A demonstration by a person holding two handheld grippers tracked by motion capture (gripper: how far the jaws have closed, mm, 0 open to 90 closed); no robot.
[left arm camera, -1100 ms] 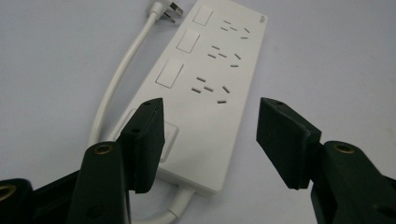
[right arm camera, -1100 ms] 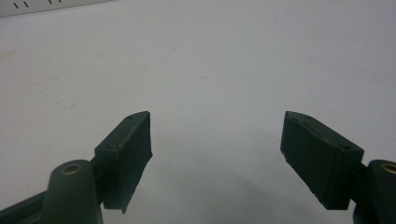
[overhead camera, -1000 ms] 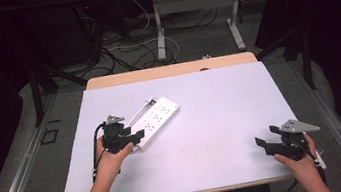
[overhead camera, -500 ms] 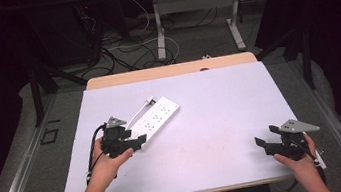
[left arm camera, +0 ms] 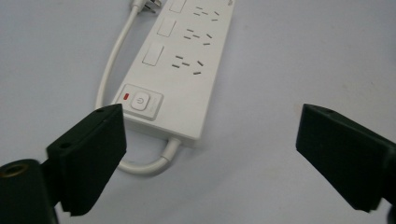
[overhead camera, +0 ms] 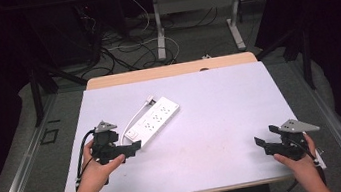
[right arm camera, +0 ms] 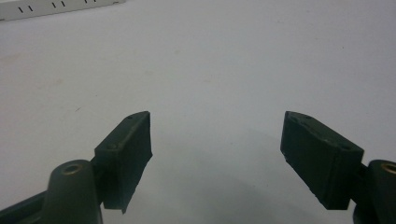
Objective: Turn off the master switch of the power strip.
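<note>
White pwr strip [left arm camera: 180, 79], just beyond left gripper [left arm camera: 210, 154]

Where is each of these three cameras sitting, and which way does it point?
High view: above the person's side, looking forward and down on the table; forearms, left tongs, right tongs show.
Left gripper view: rides the left tongs, facing the power strip; open jaws show.
Right gripper view: rides the right tongs, facing bare tabletop; open jaws show.
All three share the power strip.

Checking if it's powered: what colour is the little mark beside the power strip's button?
Red, on the power strip, clearest in the left gripper view.
</note>
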